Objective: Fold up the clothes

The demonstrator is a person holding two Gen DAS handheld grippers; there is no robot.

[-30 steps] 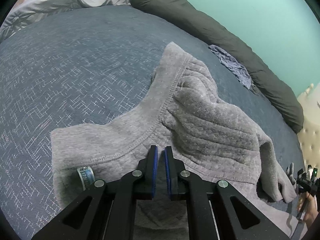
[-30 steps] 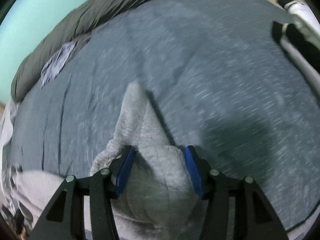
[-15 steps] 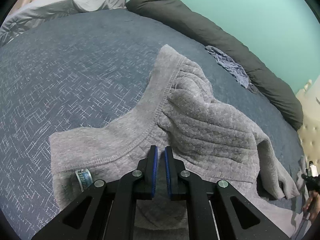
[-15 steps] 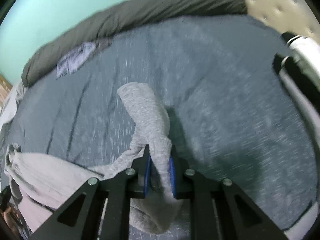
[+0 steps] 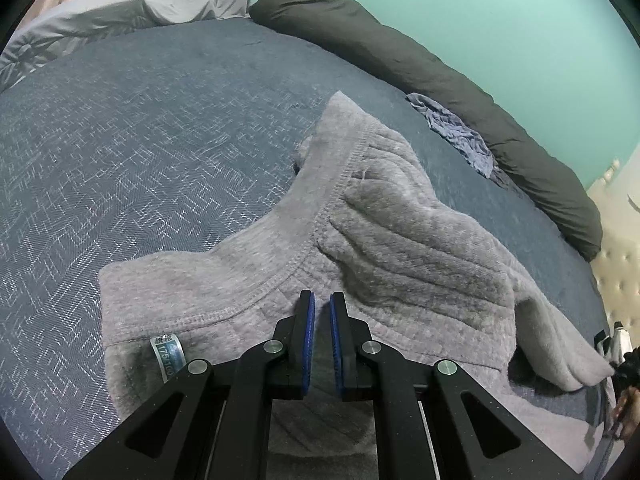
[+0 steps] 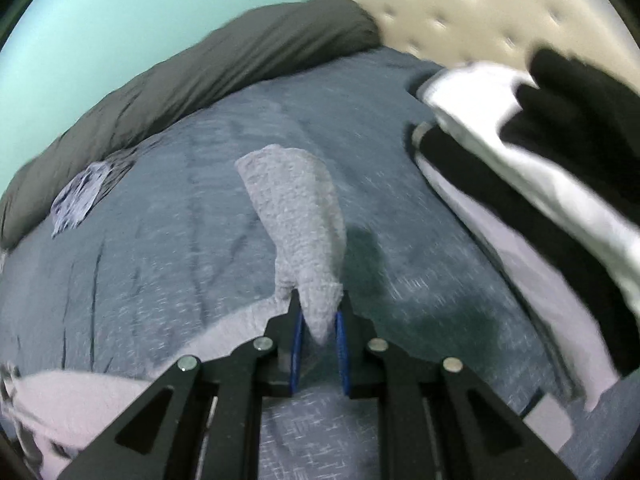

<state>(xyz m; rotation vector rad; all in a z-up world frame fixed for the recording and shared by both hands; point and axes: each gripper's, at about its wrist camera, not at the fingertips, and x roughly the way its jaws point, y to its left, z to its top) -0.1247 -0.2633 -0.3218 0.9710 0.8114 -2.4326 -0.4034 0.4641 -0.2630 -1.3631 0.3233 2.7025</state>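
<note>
A grey fleece garment (image 5: 400, 248) lies rumpled on the blue bedspread (image 5: 140, 140), with a blue size label (image 5: 168, 354) near its neck seam. My left gripper (image 5: 322, 304) rests over the neck area, its pads a narrow slit apart. Whether cloth is pinched there does not show. In the right wrist view, my right gripper (image 6: 318, 320) is shut on a grey end of the garment (image 6: 300, 216). This end stands up from the jaws, lifted off the bedspread (image 6: 160, 220). The rest of the garment trails off to the lower left.
A long dark grey bolster (image 5: 400, 52) (image 6: 200, 80) runs along the teal wall, with a crumpled blue cloth (image 5: 456, 132) (image 6: 80, 196) beside it. A pale duvet (image 5: 120, 8) lies at the far left. Black and white clothing (image 6: 520, 160) sits near the tufted headboard (image 6: 440, 8).
The right gripper's jaws closed on the grey end of the garment, then rose and carried it up off the bed. The left gripper stayed put.
</note>
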